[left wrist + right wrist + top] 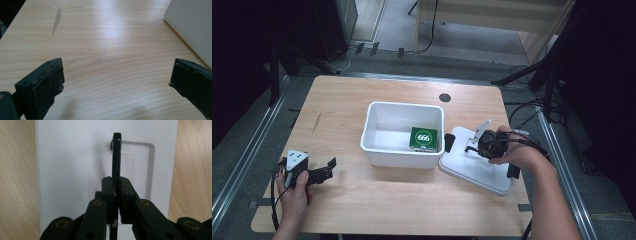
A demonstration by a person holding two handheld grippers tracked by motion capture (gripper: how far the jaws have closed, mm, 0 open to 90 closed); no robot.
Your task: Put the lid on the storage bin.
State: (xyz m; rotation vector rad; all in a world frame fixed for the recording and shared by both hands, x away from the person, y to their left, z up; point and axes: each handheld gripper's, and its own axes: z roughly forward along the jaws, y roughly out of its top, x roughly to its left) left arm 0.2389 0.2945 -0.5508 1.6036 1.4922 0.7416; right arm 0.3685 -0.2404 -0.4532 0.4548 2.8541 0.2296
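Note:
A white bin [404, 105] stands mid-table with a green box [423, 138] marked 666 inside, by its right wall. Right beside it lies a white lid [472, 170]. My right gripper [473, 146] is over the lid, shut on a thin black handle [116, 155] that stands up from the lid's [75, 157] recessed middle; the pads press it from both sides [117, 185]. My left gripper [329, 170] rests low at the table's front left, pointing toward the bin. Its jaws are wide open [117, 75] over bare wood.
The bin's white wall [192, 22] shows at the upper right of the left gripper view. A dark round plug [444, 97] sits in the tabletop behind the bin. A black clip [449, 142] sits on the lid's end nearest the bin. Cables and stands lie beyond the far edge.

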